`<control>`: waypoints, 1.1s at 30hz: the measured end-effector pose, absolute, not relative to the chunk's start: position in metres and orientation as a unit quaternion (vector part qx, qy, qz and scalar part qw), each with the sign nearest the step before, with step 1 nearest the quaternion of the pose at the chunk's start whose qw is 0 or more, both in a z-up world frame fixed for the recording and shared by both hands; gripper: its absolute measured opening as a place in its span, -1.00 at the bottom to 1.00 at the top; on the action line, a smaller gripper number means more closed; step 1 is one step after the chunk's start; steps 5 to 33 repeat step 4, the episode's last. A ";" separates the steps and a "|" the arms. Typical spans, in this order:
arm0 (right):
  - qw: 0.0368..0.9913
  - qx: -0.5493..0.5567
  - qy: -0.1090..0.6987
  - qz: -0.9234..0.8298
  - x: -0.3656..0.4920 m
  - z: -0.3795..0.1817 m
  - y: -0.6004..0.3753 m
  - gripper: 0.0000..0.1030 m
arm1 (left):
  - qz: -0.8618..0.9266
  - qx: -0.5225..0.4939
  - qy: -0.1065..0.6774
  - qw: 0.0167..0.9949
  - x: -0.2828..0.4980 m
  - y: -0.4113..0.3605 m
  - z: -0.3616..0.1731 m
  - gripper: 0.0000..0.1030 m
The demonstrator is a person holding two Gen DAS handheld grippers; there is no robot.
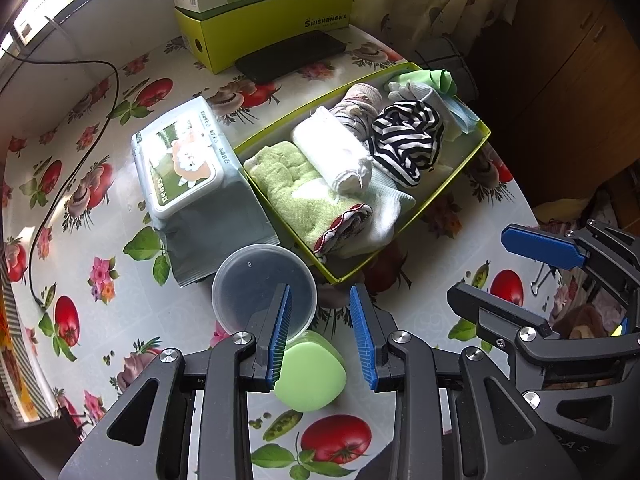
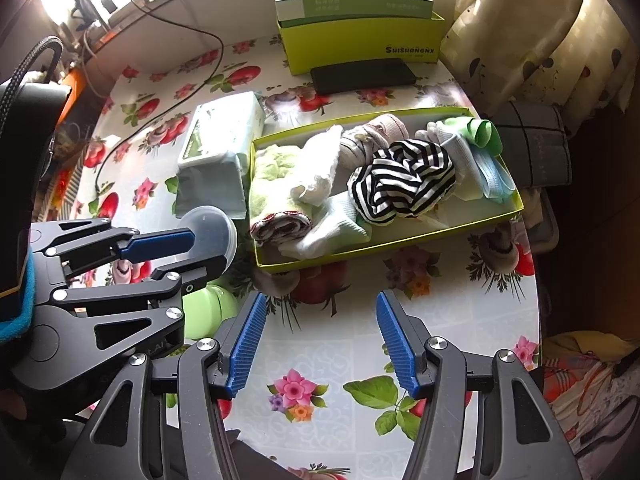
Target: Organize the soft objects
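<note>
Beside the tray [image 2: 400, 240], on its near side, we had both grippers parked over bare tablecloth [image 2: 340, 360], pointing steeply down. Left gripper [image 1: 322, 334]: jaws apart, nothing between the pads, hanging over the clear cup [image 1: 264, 288] and green lid [image 1: 310, 376] just off the tray's near-left corner. Right gripper [image 2: 320, 346]: jaws apart, wider, also empty, near the tray's front wall.

Soft stuff was all inside the tray: green towel [image 1: 288, 188] at the left end, white rolled cloth [image 1: 336, 152] next to it, white sock [image 2: 332, 228] at the front, striped garment [image 2: 404, 180] bunched in the middle, pale-green cloth [image 2: 480, 132] at the right end. Wipes pack [image 1: 192, 184] sat touching the tray's left wall, outside it.

Our read: sorting looked mostly done, we couldn't spot any loose soft item outside the tray. The striped garment was the untidy one. Next move likely needed the right gripper to go forward over the front wall, come down on the striped heap, and pinch a fold without dragging the sock.
</note>
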State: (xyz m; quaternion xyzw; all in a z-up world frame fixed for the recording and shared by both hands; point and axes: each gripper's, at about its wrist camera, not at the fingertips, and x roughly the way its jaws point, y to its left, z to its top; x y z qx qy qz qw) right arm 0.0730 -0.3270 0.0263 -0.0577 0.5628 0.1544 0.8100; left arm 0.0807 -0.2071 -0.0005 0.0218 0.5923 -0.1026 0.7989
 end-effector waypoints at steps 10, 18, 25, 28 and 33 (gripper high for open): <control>0.810 -0.058 0.563 0.155 0.074 0.026 -0.328 0.12 | -0.104 0.020 0.594 0.798 0.084 -0.207 -0.002 -0.38; 0.810 -0.058 0.563 0.155 0.074 0.026 -0.328 0.12 | -0.104 0.020 0.594 0.798 0.084 -0.207 -0.002 -0.38; 0.810 -0.058 0.563 0.155 0.074 0.026 -0.328 0.12 | -0.104 0.020 0.594 0.798 0.084 -0.207 -0.002 -0.38; 0.810 -0.058 0.563 0.155 0.074 0.026 -0.328 0.12 | -0.104 0.020 0.594 0.798 0.084 -0.207 -0.002 -0.38; 0.810 -0.058 0.563 0.155 0.074 0.026 -0.328 0.12 | -0.104 0.020 0.594 0.798 0.084 -0.207 -0.002 -0.38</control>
